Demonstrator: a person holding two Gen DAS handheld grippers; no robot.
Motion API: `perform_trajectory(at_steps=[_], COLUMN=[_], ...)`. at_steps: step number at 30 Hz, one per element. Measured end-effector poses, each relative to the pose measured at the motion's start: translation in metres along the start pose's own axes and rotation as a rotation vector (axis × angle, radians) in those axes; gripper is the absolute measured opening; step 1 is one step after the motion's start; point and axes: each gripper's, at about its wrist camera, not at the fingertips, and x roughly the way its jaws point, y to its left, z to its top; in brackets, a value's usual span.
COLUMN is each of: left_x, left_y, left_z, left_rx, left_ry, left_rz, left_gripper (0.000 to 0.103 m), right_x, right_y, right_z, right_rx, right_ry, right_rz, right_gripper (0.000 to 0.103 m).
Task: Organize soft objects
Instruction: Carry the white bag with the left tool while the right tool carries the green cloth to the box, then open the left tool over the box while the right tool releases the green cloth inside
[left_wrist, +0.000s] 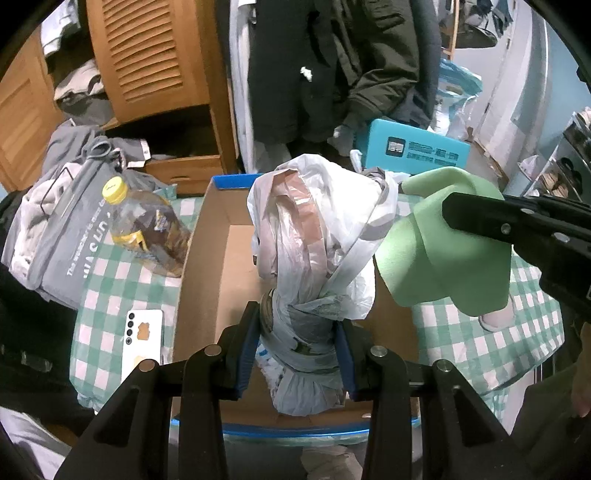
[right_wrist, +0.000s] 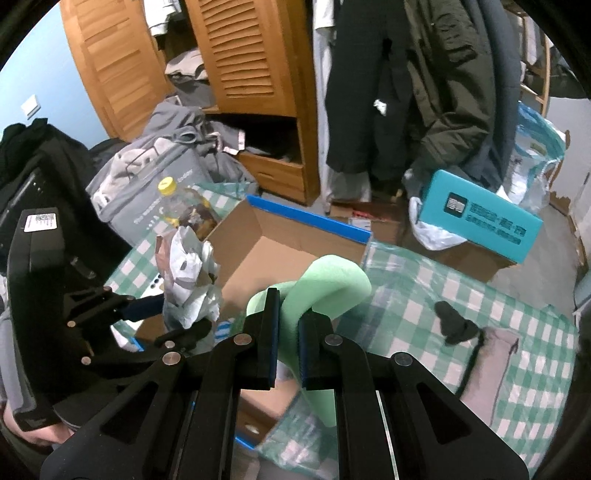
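My left gripper (left_wrist: 297, 350) is shut on a bundle of crumpled plastic bags (left_wrist: 314, 236) and holds it upright over the open cardboard box (left_wrist: 214, 258). The bundle also shows in the right wrist view (right_wrist: 192, 280), with the left gripper (right_wrist: 173, 319) below it. My right gripper (right_wrist: 288, 332) is shut on a folded green foam piece (right_wrist: 328, 291) held above the box (right_wrist: 266, 254). In the left wrist view the green foam (left_wrist: 439, 251) hangs at the right, pinched by the right gripper's black fingers (left_wrist: 480, 218).
A green-and-white checked cloth (right_wrist: 443, 295) covers the table. On it lie a bottle with a yellow cap (left_wrist: 144, 225), a white phone (left_wrist: 142, 343), a grey bag of clothes (left_wrist: 62, 229) and a black object beside a pink cloth (right_wrist: 454, 325). A teal box (right_wrist: 480, 218) stands behind.
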Motion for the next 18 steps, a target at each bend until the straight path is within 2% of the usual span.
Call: perform_trajectory(at_steps=[13,18], left_x=[0.017,0.020], left_y=[0.019,0.020], left_z=[-0.003,-0.003], left_rx=[-0.039,-0.044], left_ry=[0.038,0.052], left_rz=[0.035,0.054], left_gripper=[0.041,0.047], right_x=[0.033,0.041], right_y=[0.018,0.019], right_z=[0.003,0.002], right_rx=[-0.012,-0.012], right_ry=[0.050,0.067], right_rz=[0.038,0.040], right_gripper=[0.008,0.009])
